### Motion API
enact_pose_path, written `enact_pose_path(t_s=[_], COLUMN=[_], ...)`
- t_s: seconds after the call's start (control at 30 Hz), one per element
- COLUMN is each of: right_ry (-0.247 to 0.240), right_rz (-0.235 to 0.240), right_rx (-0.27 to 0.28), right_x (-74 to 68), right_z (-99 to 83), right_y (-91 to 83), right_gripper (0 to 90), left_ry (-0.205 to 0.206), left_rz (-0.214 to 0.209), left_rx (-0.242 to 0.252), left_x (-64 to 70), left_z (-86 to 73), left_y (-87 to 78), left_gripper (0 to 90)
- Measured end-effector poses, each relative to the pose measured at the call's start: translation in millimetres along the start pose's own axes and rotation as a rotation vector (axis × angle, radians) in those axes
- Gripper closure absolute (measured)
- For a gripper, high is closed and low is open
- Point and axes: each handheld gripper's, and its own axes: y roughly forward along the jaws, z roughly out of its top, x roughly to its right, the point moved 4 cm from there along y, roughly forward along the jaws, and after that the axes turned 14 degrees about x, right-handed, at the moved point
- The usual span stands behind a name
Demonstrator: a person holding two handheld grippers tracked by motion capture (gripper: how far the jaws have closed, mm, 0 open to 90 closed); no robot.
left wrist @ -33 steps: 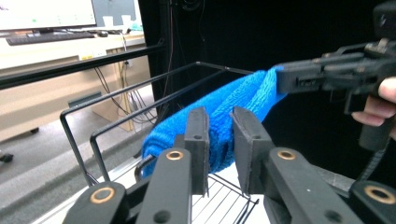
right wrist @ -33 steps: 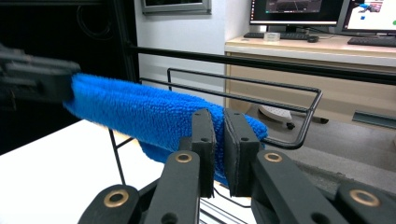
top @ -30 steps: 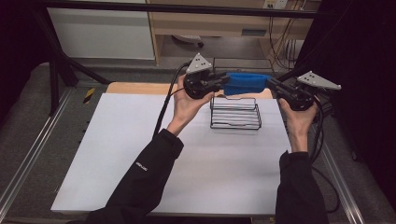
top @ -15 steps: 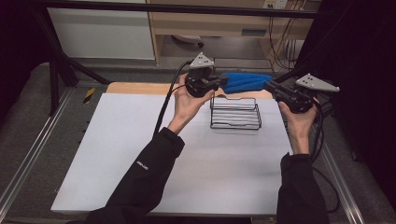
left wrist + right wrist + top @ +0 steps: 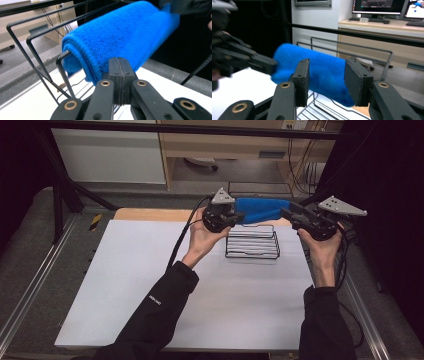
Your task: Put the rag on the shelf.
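Observation:
A rolled blue towel (image 5: 262,209) hangs in the air above a black wire basket (image 5: 252,242) at the back of the white table. My left gripper (image 5: 239,217) is shut on the towel's left end; in the left gripper view the pads (image 5: 120,75) press together at the edge of the roll (image 5: 120,37), with the basket's wires (image 5: 32,50) to the left. My right gripper (image 5: 286,212) is at the towel's right end and stands open. In the right gripper view the towel (image 5: 324,67) lies just beyond the gap between the parted jaws (image 5: 325,80), above the basket (image 5: 319,110).
The white table top (image 5: 150,285) stretches wide to the left and front of the basket. A wooden strip (image 5: 145,214) runs along its back edge. Metal rails flank the table, and a small yellow object (image 5: 95,221) lies at the left rail. Shelving stands behind.
The left gripper has edged a little to the right with the towel. The right gripper has stayed almost where it was.

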Motion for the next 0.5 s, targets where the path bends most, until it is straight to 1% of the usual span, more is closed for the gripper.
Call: enact_pose_path(t_s=[0.03, 0.07, 0.13, 0.2, 0.27, 0.33, 0.43, 0.5], right_ry=[0.003, 0.008, 0.021, 0.038, 0.040, 0.062, 0.059, 0.066], right_rz=[0.003, 0.010, 0.022, 0.031, 0.011, -0.005, -0.048, -0.061], right_rx=[0.002, 0.002, -0.027, -0.056, -0.088, -0.106, -0.130, -0.133], right_x=[-1.6, -3.1, -5.2, -5.4, -2.8, 1.3, 8.7, 12.0], right_z=[1.4, 1.8, -1.3, -8.6, -18.0, -27.5, -38.9, -43.3], right_y=[0.6, 1.5, 3.0, 4.3, 4.4, 4.1, 3.5, 3.2], right_gripper=[56.3, 58.5, 68.2, 77.6, 84.8, 88.2, 88.5, 87.6], left_ry=[0.002, 0.005, 0.004, 0.002, 0.002, 0.005, 0.001, -0.002], left_rz=[0.003, 0.006, 0.010, 0.012, 0.012, 0.015, 0.016, 0.016], left_rx=[-0.006, -0.010, -0.015, -0.013, -0.017, -0.014, -0.007, -0.006], left_x=[-0.3, -0.7, -1.6, -2.4, -3.2, -4.1, -5.4, -6.2], left_z=[-1.6, -3.3, -6.5, -9.6, -12.0, -13.5, -14.7, -15.5], left_y=[0.6, 1.3, 2.4, 3.3, 3.8, 4.6, 6.0, 6.4], left_gripper=[90.0, 90.0, 90.0, 90.0, 90.0, 90.0, 90.0, 89.9])
